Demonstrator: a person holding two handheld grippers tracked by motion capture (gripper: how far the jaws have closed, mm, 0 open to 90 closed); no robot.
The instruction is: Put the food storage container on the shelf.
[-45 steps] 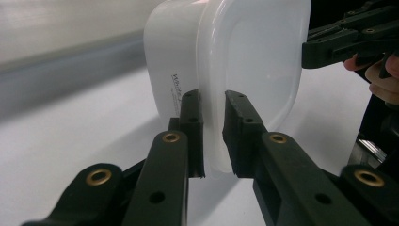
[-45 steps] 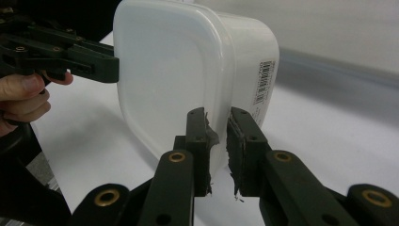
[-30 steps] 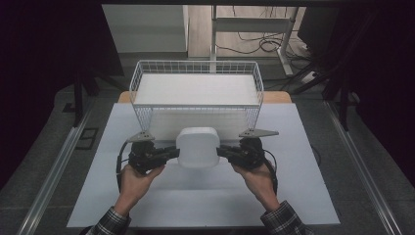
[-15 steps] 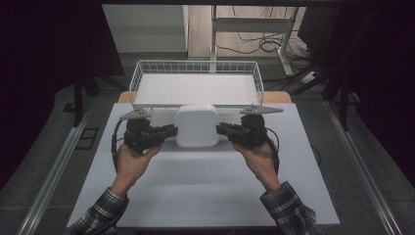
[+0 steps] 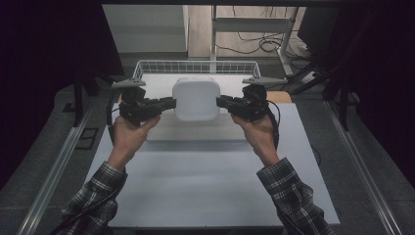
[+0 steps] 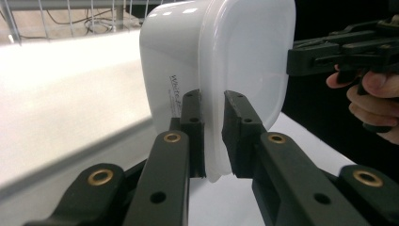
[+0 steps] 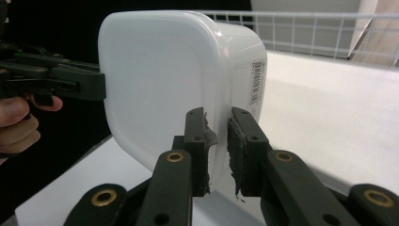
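Note:
A white plastic container with rounded corners hangs in the air between my two grippers, tipped on edge, in front of the wire basket. My left gripper is shut on its left rim, and my right gripper is shut on its right rim. In the left gripper view the jaws of my left gripper pinch the thin rim of the container, with the right gripper on the far side. In the right gripper view my right gripper clamps the rim of the container, opposite the left gripper.
A white wire basket with a white lining stands at the back of the table, just behind the container. A white board covers the table in front. Metal rails run along both sides, and cables lie on the floor behind.
Both hands have risen together and moved away from the person, carrying the container up from the table to the height of the basket's rim. Both grips have stayed the same.

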